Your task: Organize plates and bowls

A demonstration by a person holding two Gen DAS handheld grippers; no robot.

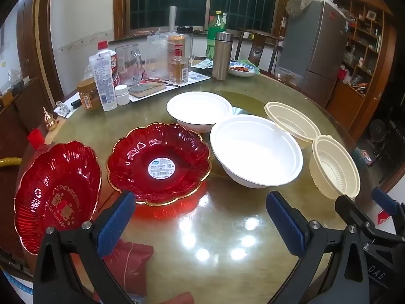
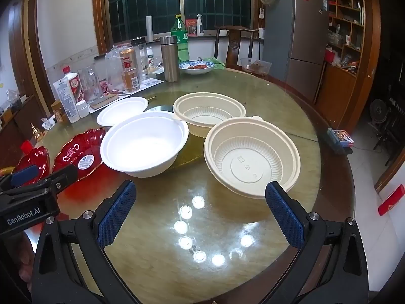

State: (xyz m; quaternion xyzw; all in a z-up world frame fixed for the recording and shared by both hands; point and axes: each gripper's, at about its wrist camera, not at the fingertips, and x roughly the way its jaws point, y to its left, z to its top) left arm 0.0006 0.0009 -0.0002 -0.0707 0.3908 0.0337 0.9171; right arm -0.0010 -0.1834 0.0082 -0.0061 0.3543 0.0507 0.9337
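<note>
Home dining room — round table (image 2: 316,167), fridge (image 2: 296,30) (cluttered shelves (image 2: 346,17)).

plates (image 1: 158,163) left, bowls (image 1: 255,149) right

Round glossy tabletop (image 1: 202,228) seen past the left gripper (image 1: 201,219), blue-padded fingers (image 1: 116,217) spread wide, holding nothing. Two red scalloped plates (image 1: 158,163) at left, side by side. Two white bowls (image 1: 255,149) in the middle. Two cream ribbed bowls (image 1: 334,167) at right, nearer one tilted. Bottles and jars (image 1: 177,58) crowded behind.
</note>
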